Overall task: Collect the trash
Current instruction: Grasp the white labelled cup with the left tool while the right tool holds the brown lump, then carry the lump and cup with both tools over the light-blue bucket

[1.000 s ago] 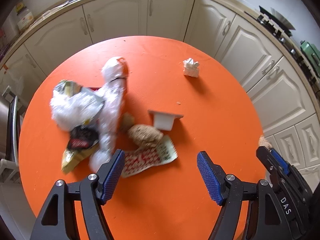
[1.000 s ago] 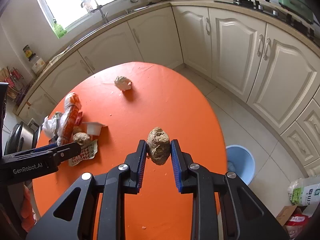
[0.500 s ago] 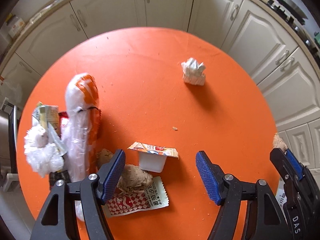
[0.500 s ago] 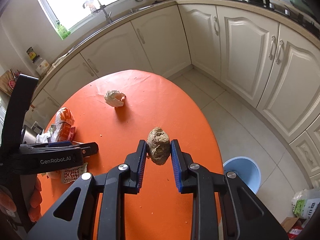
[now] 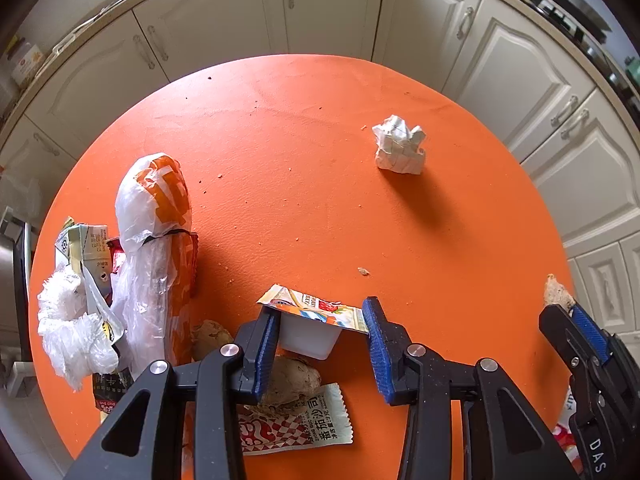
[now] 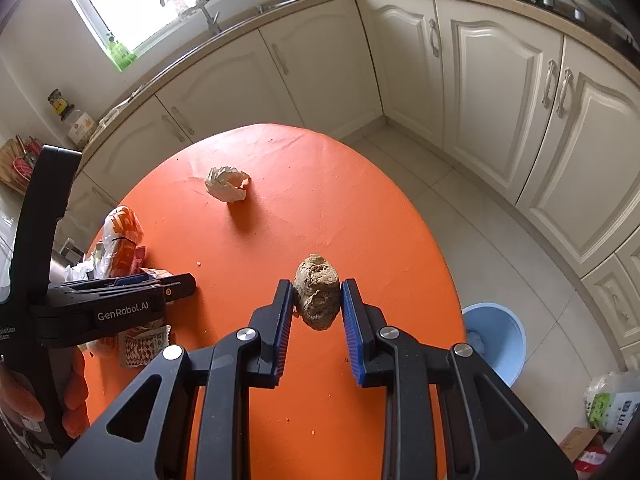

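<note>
Item: small white plastic cup (image 5: 308,338), peeled foil lid, near edge of orange counter (image 5: 320,160). Light, thin-walled, crushable; best taken across its sides. Left tongs (image 5: 320,344) have just been closing around it, pad contact uncertain. Right tongs (image 6: 316,312) grip a brown lump (image 6: 317,296).

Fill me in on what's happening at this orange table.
A person is clearing trash with a gripper in each hand. The right gripper holds a brown lump above the table. The left gripper has just been closing around a small white cup with a peeled foil lid; its pads touch the lid's edges. A crumpled paper ball, a plastic bag and wrappers remain.
</note>
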Demonstrator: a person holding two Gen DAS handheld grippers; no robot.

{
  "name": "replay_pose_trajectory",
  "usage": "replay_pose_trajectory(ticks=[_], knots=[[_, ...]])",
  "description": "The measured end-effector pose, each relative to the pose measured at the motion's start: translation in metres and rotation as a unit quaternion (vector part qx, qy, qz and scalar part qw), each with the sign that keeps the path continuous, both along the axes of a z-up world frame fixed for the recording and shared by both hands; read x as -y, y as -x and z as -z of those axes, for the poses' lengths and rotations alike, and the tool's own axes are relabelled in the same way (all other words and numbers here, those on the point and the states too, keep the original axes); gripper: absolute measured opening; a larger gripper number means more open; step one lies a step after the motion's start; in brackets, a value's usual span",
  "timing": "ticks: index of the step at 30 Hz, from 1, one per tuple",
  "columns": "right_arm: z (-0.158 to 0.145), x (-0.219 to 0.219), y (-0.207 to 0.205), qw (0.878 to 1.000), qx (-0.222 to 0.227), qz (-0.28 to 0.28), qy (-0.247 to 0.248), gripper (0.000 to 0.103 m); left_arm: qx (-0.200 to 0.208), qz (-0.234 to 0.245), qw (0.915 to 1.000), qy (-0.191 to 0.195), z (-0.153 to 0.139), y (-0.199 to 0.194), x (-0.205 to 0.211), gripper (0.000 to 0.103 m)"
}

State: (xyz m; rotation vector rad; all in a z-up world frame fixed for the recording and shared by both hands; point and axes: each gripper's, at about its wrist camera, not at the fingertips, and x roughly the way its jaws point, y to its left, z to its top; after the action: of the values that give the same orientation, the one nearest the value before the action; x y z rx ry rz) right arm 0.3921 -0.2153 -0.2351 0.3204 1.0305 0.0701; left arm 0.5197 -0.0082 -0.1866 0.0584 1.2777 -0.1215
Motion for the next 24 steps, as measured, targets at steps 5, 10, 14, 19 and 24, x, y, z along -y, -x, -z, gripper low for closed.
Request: replay_pose_trajectory(ticks=[5,10,14,19,24], knots=[[-0.01,-0.005,0.009,1.0,0.003,0.004,0.009,0.025,0.012,0.01,0.9998,0.016,-0.009,0.007,-0.001,0.037],[-0.025,-0.01,0.025,1.0,0.013,0.013,0.02,0.025,0.051,0.01,0.9985,0.02,-0.033,0.026,-0.002,0.037],[-0.037,-0.012,0.044,0.999,0.021,0.028,0.024,0.025,0.074,0.025,0.9966,0.027,-0.053,0.047,0.003,0.037],[-0.054,-0.005,0.074,0.998,0.039,0.047,0.025,0.025,0.098,0.04,0.9938,0.035,-0.072,0.069,0.017,0.037],[-0.066,0.014,0.103,0.996,0.053,0.074,0.024,0.025,0.111,0.073,0.9905,0.035,-0.088,0.103,0.045,0.037]])
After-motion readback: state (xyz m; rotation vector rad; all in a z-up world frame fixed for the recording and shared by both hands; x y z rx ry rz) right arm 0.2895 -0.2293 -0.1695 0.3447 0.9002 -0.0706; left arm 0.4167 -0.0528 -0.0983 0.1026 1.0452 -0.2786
